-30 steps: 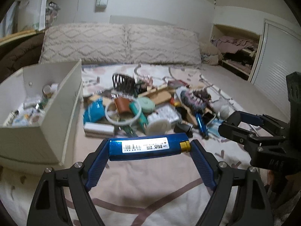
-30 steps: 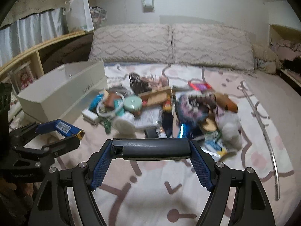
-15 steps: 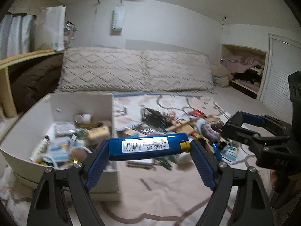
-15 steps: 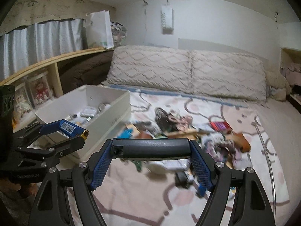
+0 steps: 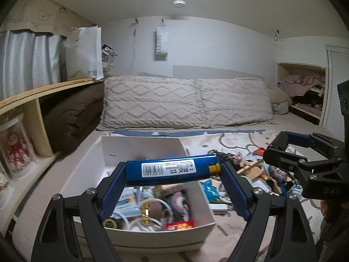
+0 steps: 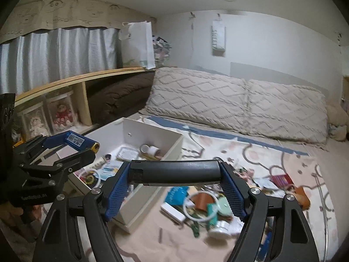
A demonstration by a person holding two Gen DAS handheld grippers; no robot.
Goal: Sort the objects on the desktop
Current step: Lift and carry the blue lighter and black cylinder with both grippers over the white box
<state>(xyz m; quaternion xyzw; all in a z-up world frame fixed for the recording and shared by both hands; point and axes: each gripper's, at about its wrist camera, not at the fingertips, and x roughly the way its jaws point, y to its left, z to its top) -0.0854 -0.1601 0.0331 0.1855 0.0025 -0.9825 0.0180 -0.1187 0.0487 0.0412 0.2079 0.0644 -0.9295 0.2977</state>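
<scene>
My left gripper (image 5: 173, 172) is shut on a blue cylinder (image 5: 170, 169) with a white barcode label and a gold tip, held crosswise above the white box (image 5: 141, 147). The same cylinder (image 6: 77, 140) shows at the left of the right wrist view, over the box's near-left side. My right gripper (image 6: 175, 172) is shut on a long black bar-shaped object (image 6: 174, 171), held crosswise over the box's right wall (image 6: 172, 150). The box holds several small items. A heap of mixed objects (image 6: 202, 205) lies on the patterned bedspread to the right of the box.
Two knitted beige pillows (image 5: 185, 102) line the head of the bed. A wooden shelf (image 6: 72, 80) with dolls and a brown blanket runs along the left. A closet niche with clothes (image 5: 303, 87) is at the far right.
Both grippers rose and swung left from the heap toward the white box, each keeping its object. The box now lies right under them, and more wall and ceiling show.
</scene>
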